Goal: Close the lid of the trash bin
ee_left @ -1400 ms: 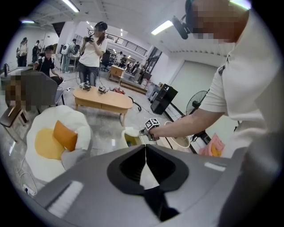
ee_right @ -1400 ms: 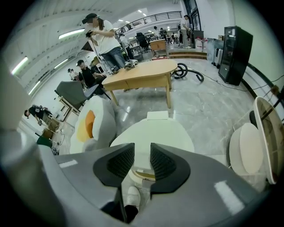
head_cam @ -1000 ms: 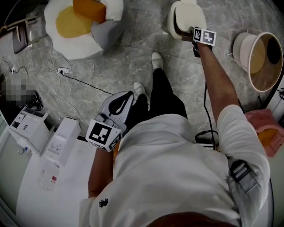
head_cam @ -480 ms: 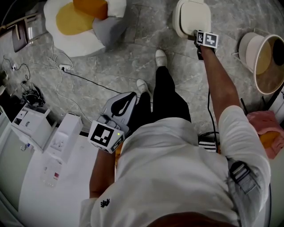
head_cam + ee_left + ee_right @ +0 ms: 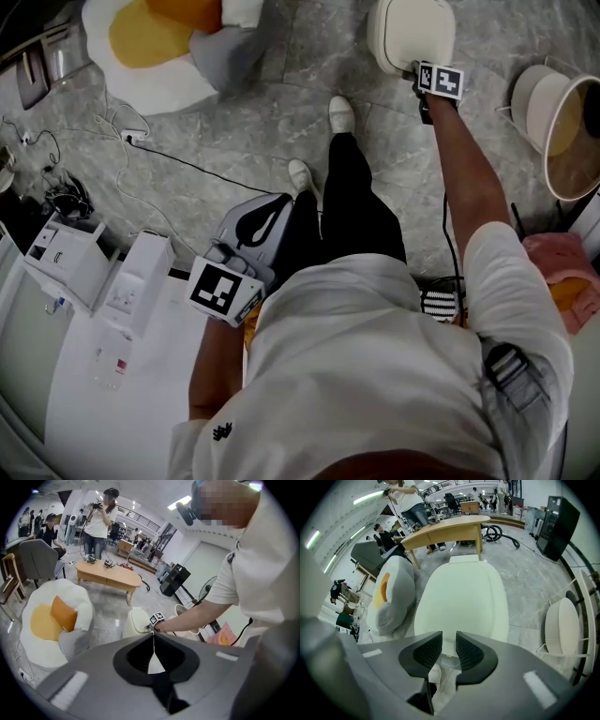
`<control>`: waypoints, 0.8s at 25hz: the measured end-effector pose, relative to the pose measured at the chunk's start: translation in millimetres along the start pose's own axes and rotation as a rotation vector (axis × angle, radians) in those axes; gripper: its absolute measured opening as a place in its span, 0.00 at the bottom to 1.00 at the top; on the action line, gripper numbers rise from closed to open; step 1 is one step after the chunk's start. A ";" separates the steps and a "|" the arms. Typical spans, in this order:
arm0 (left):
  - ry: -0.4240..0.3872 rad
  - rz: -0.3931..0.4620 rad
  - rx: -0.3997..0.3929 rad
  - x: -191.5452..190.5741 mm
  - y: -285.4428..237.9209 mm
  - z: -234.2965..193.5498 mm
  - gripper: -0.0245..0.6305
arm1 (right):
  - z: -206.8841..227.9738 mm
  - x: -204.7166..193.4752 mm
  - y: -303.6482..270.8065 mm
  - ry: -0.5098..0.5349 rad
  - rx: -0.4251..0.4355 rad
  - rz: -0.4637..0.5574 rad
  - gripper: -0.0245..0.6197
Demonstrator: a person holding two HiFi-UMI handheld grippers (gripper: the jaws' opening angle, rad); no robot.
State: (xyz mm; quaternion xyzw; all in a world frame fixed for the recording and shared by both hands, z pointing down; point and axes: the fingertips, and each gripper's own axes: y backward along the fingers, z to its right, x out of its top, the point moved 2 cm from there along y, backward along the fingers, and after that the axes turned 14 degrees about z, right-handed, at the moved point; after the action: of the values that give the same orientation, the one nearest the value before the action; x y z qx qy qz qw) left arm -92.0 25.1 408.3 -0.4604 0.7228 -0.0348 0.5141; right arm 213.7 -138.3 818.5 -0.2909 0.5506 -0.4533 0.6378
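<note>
At the front edge of the bin lid (image 5: 461, 597) my right gripper (image 5: 449, 645) has jaws slightly apart, left gripper (image 5: 153, 638) pinched together, so I'd push straight down gently

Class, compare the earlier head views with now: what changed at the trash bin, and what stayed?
The trash bin lid, tilted up over a dark gap a second ago, has come down and lies flat, closed. The right gripper stays at the lid's near edge, jaws slightly apart. The left gripper stays shut and idle.
</note>
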 end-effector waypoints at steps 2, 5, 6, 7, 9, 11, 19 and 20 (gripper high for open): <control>0.003 0.002 0.003 0.6 -1.7 -1.5 0.13 | 1.1 -3.0 -3.3 0.000 -0.003 -0.008 0.18; 0.006 0.002 0.002 -0.1 -5.4 -3.9 0.13 | 4.7 -6.2 -7.5 0.003 -0.016 -0.015 0.15; 0.007 0.002 0.001 -0.6 -6.6 -4.8 0.13 | 5.8 -6.5 -8.7 0.003 -0.020 -0.015 0.14; 0.008 0.003 0.000 -1.0 -7.6 -5.4 0.13 | 6.3 -6.9 -9.7 0.003 -0.021 -0.014 0.14; 0.009 0.004 -0.005 -1.2 -9.1 -4.8 0.13 | 7.1 -8.4 -10.5 0.004 -0.026 -0.019 0.14; 0.005 0.008 -0.012 -0.9 -11.0 -4.2 0.13 | 7.7 -9.0 -10.5 0.005 -0.028 -0.021 0.13; -0.037 0.039 -0.049 4.1 -1.9 2.5 0.13 | -6.5 -3.2 15.1 0.018 0.003 0.031 0.14; -0.046 0.048 -0.055 6.2 0.4 4.8 0.13 | -9.6 -2.7 22.3 0.021 0.008 0.040 0.13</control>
State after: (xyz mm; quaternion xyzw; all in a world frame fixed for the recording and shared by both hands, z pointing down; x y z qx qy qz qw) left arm -88.9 23.1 401.5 -0.4575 0.7225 0.0082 0.5184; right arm 210.2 -125.3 798.2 -0.2724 0.5613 -0.4457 0.6420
